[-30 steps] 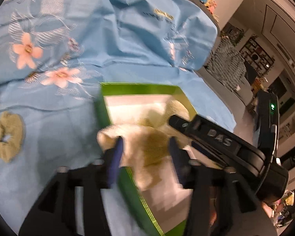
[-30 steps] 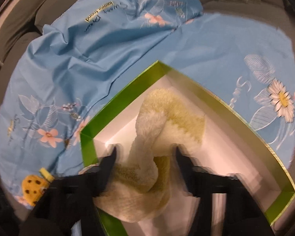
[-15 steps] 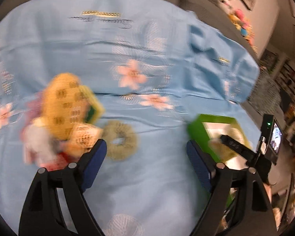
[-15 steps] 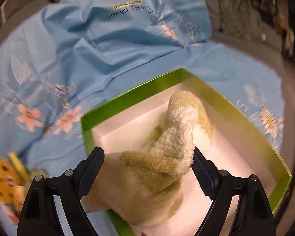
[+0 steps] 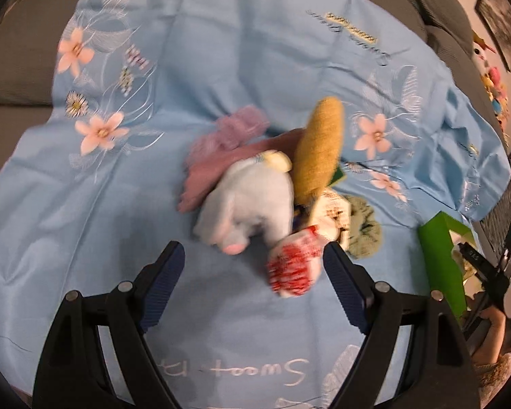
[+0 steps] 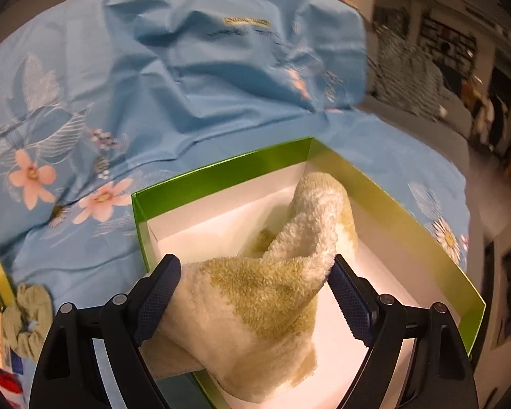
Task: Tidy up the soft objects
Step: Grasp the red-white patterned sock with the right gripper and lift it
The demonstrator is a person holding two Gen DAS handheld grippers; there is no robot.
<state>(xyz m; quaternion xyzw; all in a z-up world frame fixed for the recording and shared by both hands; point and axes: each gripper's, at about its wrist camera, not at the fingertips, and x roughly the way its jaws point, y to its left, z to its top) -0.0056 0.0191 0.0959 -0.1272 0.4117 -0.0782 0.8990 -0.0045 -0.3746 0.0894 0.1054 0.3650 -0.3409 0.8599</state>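
Change, left: the left gripper [image 5: 253,266] was at the green box [image 5: 441,259] a second ago; now the pile of soft toys [image 5: 255,201] is seen in front of it. Its fingers have just been opening, and nothing is between them.
Change, right: the right gripper [image 6: 255,284] was closer around the fluffy towel [image 6: 265,303] before; now its fingers are spread wide beside it.
Left fingers: held far apart and empty, pointed down at the blue cloth [image 5: 221,51].
Right fingers: wide apart, with the towel between them; a pinch cannot be seen.
Towel: it lies in the green box [image 6: 221,177], with one end hanging over the near wall.
Toy pile: a pale blue plush [image 5: 248,204], a pink one, a yellow one, a red and white one and a green scrunchie [image 5: 364,231] are bunched together.
Open room: bare blue cloth is seen left of the pile and near the left fingers.
Edges: the box is well to the right of the pile.
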